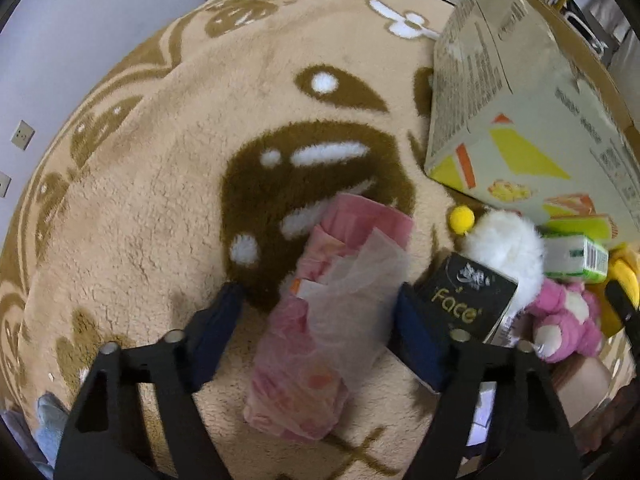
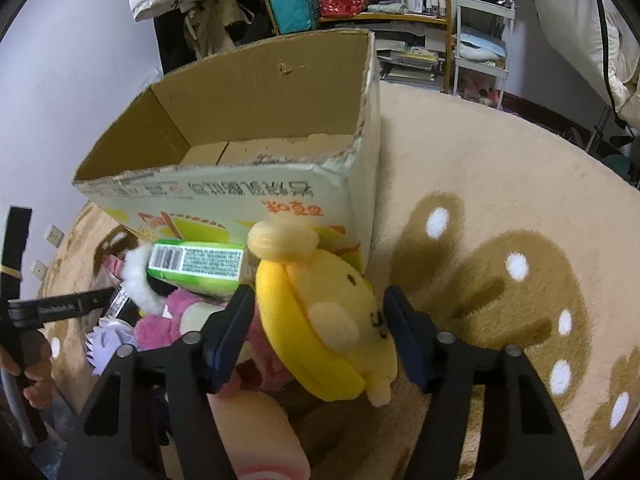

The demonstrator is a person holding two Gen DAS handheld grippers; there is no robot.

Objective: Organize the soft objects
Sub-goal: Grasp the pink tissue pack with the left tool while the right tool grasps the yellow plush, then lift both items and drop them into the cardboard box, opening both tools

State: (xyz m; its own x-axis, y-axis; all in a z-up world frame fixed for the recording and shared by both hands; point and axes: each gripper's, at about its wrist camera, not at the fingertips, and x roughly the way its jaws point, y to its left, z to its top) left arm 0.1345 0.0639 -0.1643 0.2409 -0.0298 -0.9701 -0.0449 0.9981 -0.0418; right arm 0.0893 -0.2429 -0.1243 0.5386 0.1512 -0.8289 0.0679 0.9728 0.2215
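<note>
On the rug (image 1: 132, 216), left tool (image 1: 320, 312) spread around pink tissue pack (image 1: 320, 320); right tool (image 2: 320, 320) spread around yellow plush (image 2: 332, 320).

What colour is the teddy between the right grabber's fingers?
Yellow teddy, with a pale peach cheek; clearest in the right wrist view.

The yellow plush toy (image 2: 328, 320) hides most of the pink plush toy (image 2: 160, 324) behind it, the cardboard box (image 1: 520, 92) runs off the left view's top and right edges, and the print on the green carton (image 2: 200, 262) is too small to read.
</note>
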